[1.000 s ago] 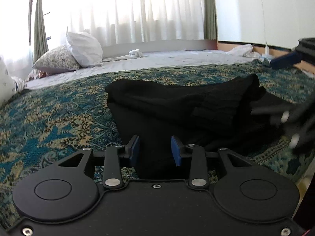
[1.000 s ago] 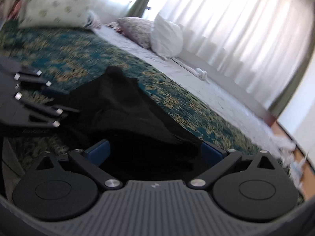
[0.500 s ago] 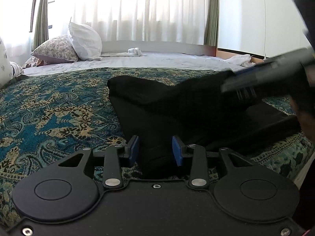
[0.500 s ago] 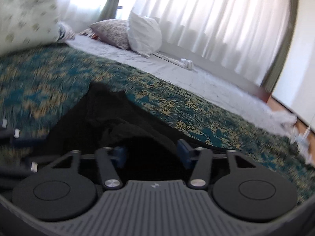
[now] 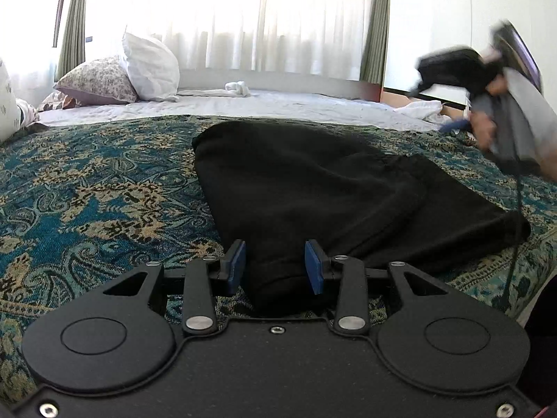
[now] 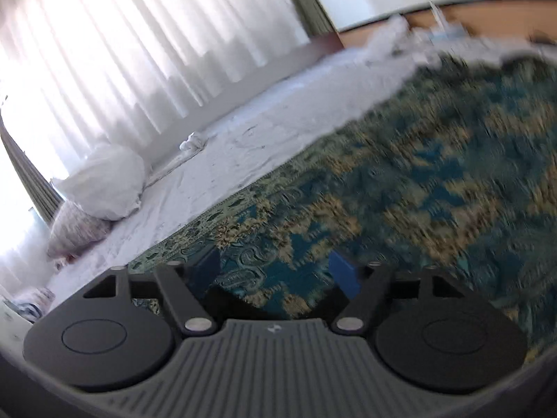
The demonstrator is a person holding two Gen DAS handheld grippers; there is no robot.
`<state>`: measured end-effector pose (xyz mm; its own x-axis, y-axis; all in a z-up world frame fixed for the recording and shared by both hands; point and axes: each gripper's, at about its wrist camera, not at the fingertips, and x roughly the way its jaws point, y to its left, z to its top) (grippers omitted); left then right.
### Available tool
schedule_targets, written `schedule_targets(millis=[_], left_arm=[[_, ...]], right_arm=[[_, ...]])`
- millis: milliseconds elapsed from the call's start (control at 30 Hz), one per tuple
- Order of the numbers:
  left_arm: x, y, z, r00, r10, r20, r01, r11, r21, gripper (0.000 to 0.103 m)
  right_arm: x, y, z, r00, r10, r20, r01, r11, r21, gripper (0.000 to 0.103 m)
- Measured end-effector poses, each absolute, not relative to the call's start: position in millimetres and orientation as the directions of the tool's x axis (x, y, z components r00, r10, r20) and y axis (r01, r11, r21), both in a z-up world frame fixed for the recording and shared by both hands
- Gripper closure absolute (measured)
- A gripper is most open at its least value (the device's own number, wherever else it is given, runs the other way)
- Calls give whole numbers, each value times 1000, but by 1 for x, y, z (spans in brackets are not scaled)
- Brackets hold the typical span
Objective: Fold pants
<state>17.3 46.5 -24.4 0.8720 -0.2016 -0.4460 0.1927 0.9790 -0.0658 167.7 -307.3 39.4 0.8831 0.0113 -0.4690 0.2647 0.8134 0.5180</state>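
Note:
Black pants [image 5: 313,188] lie folded in a heap on the patterned bedspread [image 5: 87,191] in the left wrist view. My left gripper [image 5: 275,266] stands at their near end with its blue pads on either side of a bunch of the black cloth, jaws narrowly parted around it. My right gripper [image 6: 275,273] is open and empty, tilted, with only the bedspread [image 6: 417,174] between its fingers. It also shows in the left wrist view [image 5: 487,80], raised at the far right and blurred.
White sheet [image 5: 261,102] lies beyond the bedspread, with pillows [image 5: 149,68] at the back left and a small white bundle [image 5: 236,87]. Curtains [image 5: 243,17] hang behind. The bed edge runs along the right [image 5: 536,278].
My right gripper has let go of the pants, opened, and swung up and away to the right. The pants now lie flatter. My left gripper has stayed in place.

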Motion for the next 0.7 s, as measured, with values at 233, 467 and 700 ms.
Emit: schedule_targets(millis=[233,467,700], left_arm=[[19,49,-24,865,-215,-453,205,976,-72,67],[20,48,-24,866,-209,-454,200,977,-70,67],[20,47,-23,866,-197,-460,185,980,-71,67]], right_arm=[[131,-293,5,805,108,-583,135,924,357,20],[156,-240,-19,748,117,-654,39,975,219,19],[199,-220,-13,751,101,-652,67,971,227,41]])
